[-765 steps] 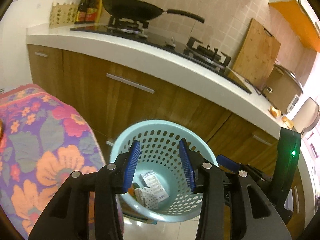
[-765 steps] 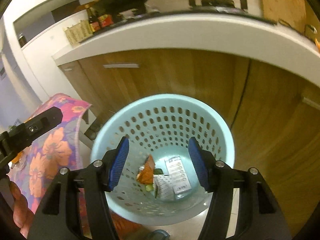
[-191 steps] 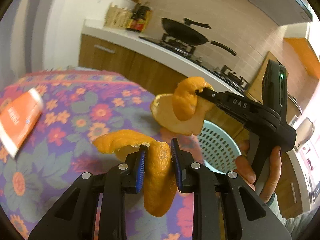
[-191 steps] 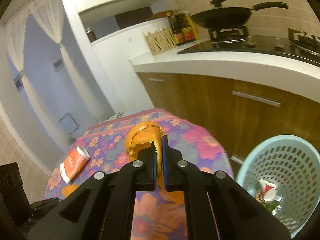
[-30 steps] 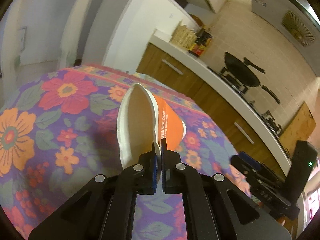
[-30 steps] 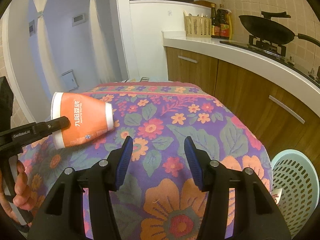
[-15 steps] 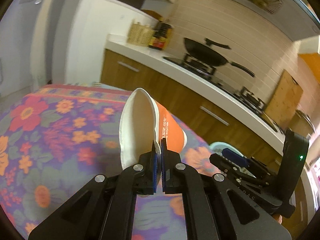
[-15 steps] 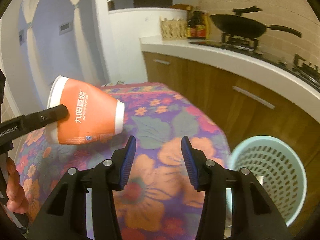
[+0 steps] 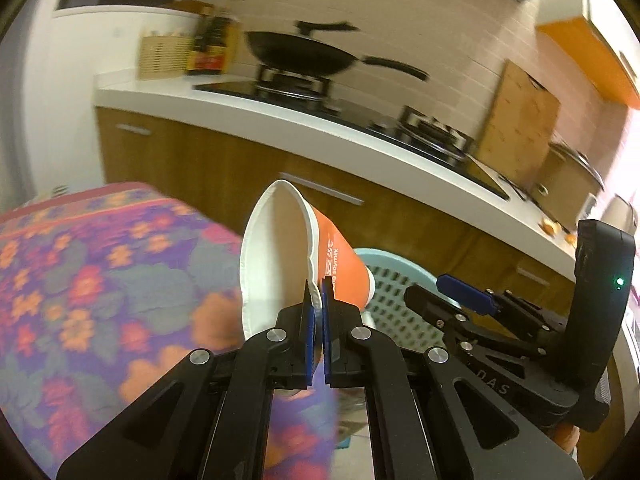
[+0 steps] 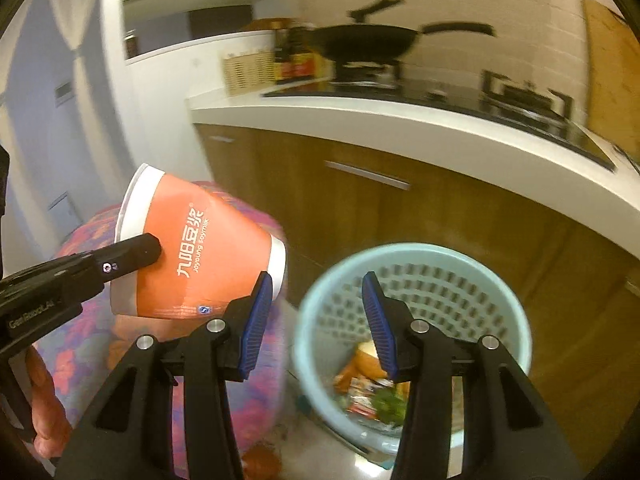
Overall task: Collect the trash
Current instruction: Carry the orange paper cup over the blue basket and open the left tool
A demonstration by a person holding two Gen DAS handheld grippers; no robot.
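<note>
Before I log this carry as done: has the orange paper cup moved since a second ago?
Yes. The orange paper cup, pinched at its rim by the left gripper, has left the floral table and moved toward the blue basket, not yet over it.

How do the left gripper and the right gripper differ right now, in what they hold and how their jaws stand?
The left gripper is shut, its jaws pinching the rim of the orange paper cup; the right gripper holds nothing. The left gripper's jaws are nearly together, while the right gripper's stand apart, framing the blue trash basket. Through the right gripper's gap, trash shows in the basket; the left gripper's view is mostly filled by the cup. Both have black arms and blue pads.
</note>
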